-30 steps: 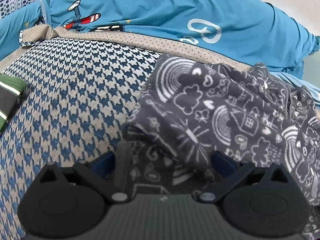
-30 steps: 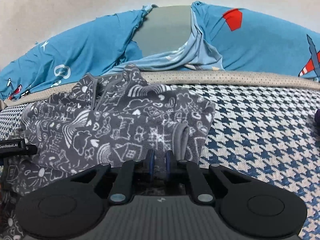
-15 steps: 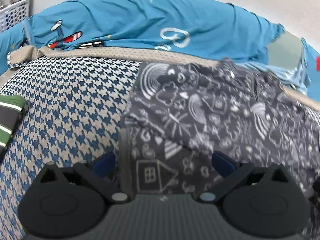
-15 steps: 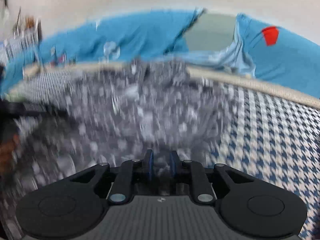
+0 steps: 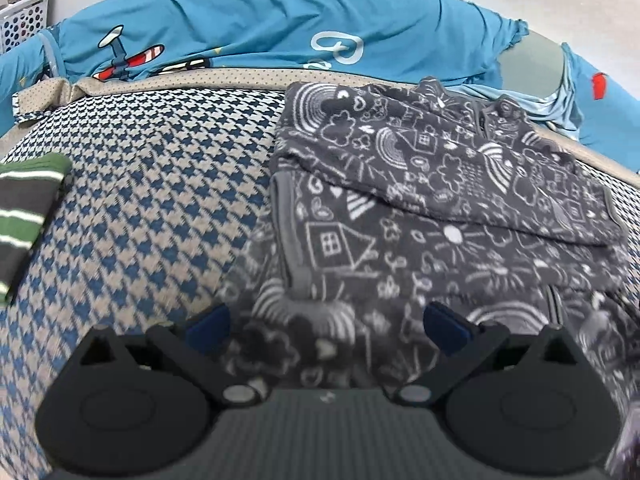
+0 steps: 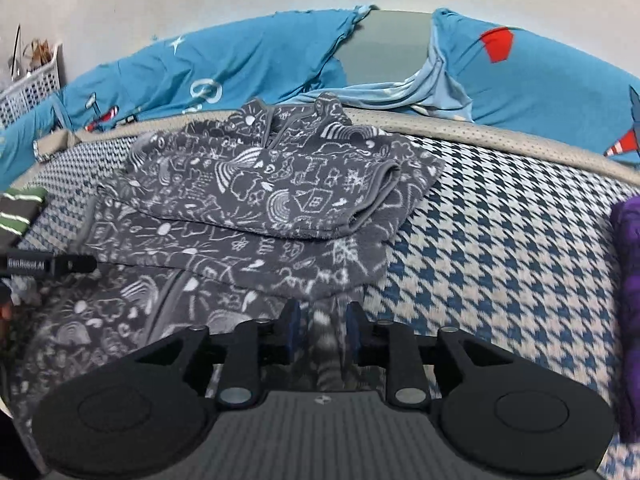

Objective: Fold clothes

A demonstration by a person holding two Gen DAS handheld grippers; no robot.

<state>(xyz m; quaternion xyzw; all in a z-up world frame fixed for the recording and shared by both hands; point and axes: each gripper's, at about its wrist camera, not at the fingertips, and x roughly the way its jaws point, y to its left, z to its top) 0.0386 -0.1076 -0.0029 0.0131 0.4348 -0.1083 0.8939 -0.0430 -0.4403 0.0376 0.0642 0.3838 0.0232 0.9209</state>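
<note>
Right gripper [image 6: 320,330] pinches the near hem of the grey top [image 6: 256,200]; left gripper [image 5: 326,326] gapes, so the loose left side may sag

Both cameras sat low and close over the grey patterned garment [image 5: 440,208], each looking forward along its own tongs toward the blue bedsheet [image 5: 248,32] behind it — the left view from the garment's left edge, the right from its right edge [image 6: 256,200]. They shared garment and sheet.

"GenRobot.AI" on black bar [image 6: 48,265], left edge, rt-wrist view.
</note>
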